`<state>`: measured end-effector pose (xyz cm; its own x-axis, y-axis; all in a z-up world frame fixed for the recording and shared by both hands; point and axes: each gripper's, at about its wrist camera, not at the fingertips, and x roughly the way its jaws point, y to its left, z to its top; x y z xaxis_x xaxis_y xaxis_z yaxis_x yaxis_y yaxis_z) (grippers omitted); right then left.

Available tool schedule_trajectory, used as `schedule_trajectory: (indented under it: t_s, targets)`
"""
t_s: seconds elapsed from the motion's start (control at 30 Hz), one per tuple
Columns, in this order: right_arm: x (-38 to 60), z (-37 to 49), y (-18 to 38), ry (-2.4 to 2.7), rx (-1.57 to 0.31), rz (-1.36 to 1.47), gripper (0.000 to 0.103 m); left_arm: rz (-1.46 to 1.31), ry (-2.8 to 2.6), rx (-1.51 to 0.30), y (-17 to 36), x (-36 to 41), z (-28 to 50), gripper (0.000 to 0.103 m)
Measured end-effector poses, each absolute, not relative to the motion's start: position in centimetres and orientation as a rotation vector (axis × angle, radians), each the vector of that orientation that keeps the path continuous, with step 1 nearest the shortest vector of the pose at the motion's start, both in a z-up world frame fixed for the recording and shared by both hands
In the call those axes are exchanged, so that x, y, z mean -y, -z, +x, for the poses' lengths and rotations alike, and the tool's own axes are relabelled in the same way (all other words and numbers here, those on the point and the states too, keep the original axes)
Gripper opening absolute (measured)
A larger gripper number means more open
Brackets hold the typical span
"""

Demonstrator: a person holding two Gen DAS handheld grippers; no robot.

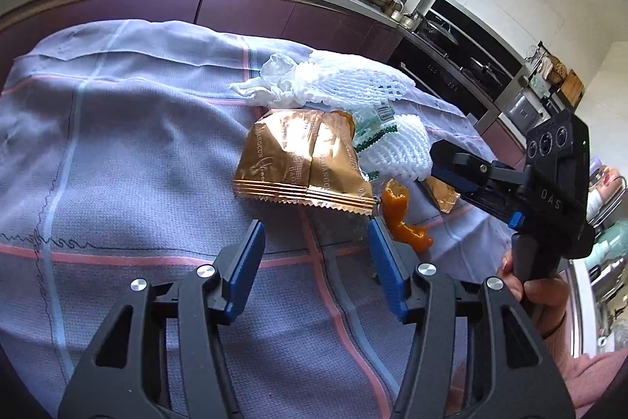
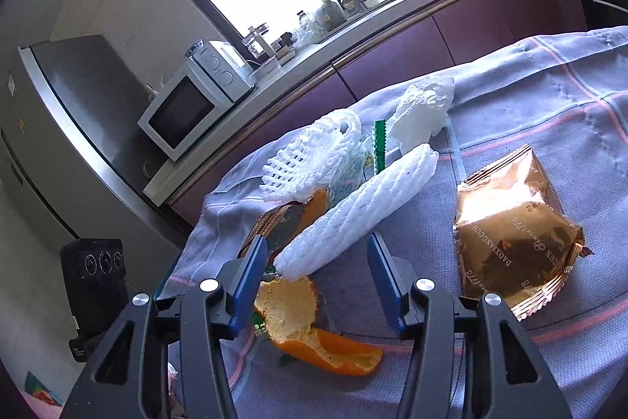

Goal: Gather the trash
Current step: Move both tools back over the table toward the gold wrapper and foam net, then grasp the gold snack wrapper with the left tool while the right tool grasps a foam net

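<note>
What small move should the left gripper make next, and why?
Probably ease the left gripper forward and down onto the gold wrapper. Its jaws stand open with nothing between them, and the wrapper's crimped edge lies just ahead on the cloth, free of other trash. The right gripper is busy near the orange peel.

Gold wrapper (image 2: 514, 222): "DAOXIANGCUN"; right gripper (image 1: 443, 160) body: "DAS".

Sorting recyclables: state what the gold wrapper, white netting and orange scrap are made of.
Gold wrapper: likely metallised plastic film, glossy, crinkled, crimped seams. White netting: looks like soft foam mesh, matte. Orange scrap: citrus peel, pale pithy inside.
</note>
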<state>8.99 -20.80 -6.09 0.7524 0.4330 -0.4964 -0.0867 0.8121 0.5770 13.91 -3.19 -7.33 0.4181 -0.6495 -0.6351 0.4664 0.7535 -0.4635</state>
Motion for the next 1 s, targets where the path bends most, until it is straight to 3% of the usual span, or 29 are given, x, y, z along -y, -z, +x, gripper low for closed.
schedule_trajectory:
  t_s: [0.3, 0.57, 0.87, 1.0]
  targets:
    - [21.3, 9.0, 6.6, -0.295, -0.673, 0.570, 0.051, -0.183, 0.664, -0.839, 6.2, 4.0, 14.2, 0.054]
    - [21.4, 9.5, 6.6, -0.305, -0.664, 0.586, 0.050, -0.113, 0.647, -0.806, 4.6, 4.4, 16.6, 0.061]
    - [22.2, 9.7, 7.2, -0.279, -0.676, 0.599, 0.030, -0.074, 0.669, -0.904, 6.6, 6.0, 20.4, 0.066]
    - [22.5, 9.6, 7.6, -0.272, -0.684, 0.600, 0.024, -0.090, 0.688, -0.932, 7.5, 6.3, 21.0, 0.060]
